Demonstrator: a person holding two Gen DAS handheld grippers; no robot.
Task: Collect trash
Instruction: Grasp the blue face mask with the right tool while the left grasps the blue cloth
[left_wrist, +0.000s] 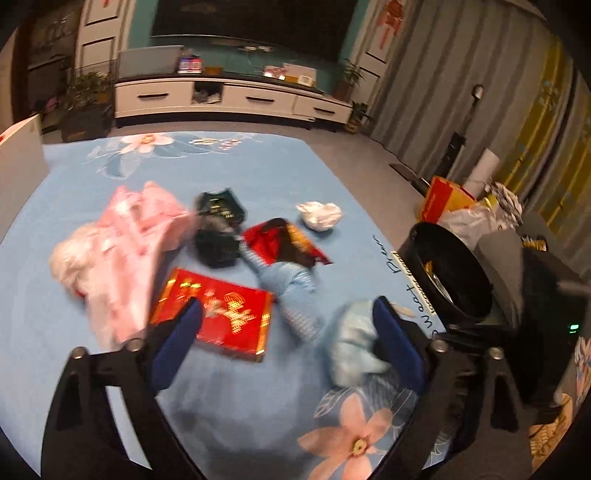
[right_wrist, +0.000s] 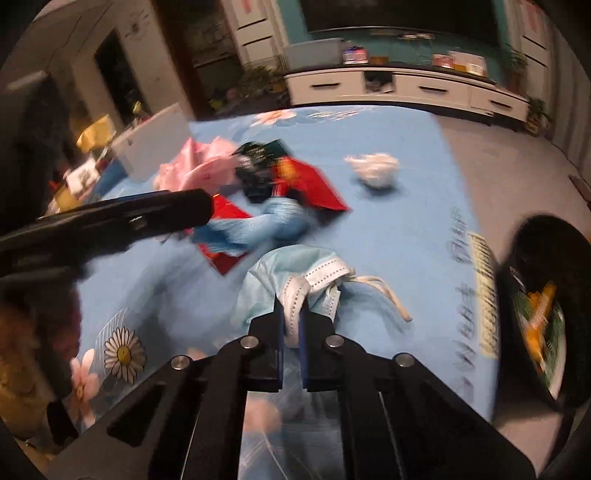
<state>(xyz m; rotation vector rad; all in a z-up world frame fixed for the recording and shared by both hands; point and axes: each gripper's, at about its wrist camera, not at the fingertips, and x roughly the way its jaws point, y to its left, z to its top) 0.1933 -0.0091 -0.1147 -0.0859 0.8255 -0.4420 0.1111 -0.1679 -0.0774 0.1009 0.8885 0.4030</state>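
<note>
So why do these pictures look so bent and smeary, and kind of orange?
Both views come through a fisheye lens, so the edges bow and the corners go black. Left wrist view: the pink bag and red packet are smeared by motion. Right wrist view: the face mask in the right claw is fairly sharp, while the black bin blurs. The lighting is dim and warm.

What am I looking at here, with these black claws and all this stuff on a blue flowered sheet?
No robot: a person holds a two-finger gripper in each hand, and each picture comes from a camera on one gripper. The right gripper has pinched a blue face mask. The left gripper is open, holding nothing, above a red box. On the sheet also lie pink plastic, a red wrapper, a dark packet and a crumpled white tissue. The black bin beside the sheet takes the trash.
</note>
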